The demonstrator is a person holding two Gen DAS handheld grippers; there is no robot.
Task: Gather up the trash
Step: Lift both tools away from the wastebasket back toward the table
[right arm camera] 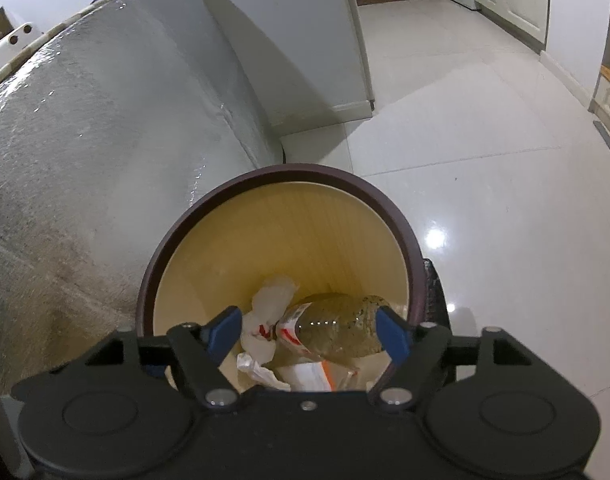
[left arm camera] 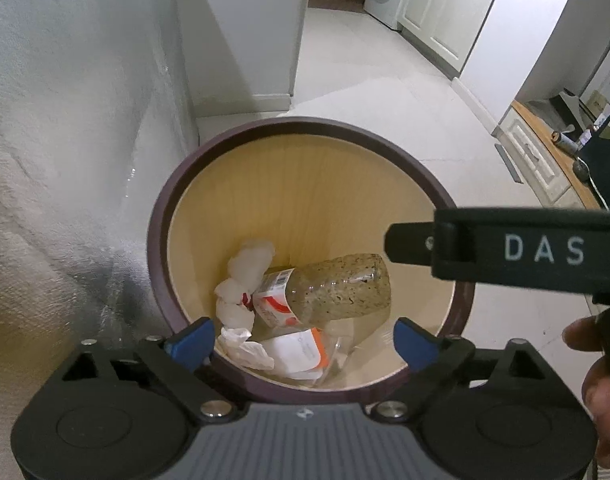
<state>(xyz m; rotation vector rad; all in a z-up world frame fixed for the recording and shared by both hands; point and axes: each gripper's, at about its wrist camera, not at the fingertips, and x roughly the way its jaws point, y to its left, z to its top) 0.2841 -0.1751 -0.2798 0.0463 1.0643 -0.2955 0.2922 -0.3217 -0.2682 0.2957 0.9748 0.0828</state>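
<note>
Left wrist view: left gripper (left arm camera: 303, 338), jaws released and empty, above a round bin (left arm camera: 161, 240); plastic bottle (left arm camera: 337, 292) and crumpled tissues (left arm camera: 245, 276) lie inside. Right wrist view: right gripper (right arm camera: 309, 334), jaws released, nothing between them, over the same bin (right arm camera: 145, 292) on the floor (right arm camera: 485, 160).

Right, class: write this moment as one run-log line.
left claw: open, empty | right claw: open, empty | both over bin | inside: bottle, tissues, wrapper
</note>
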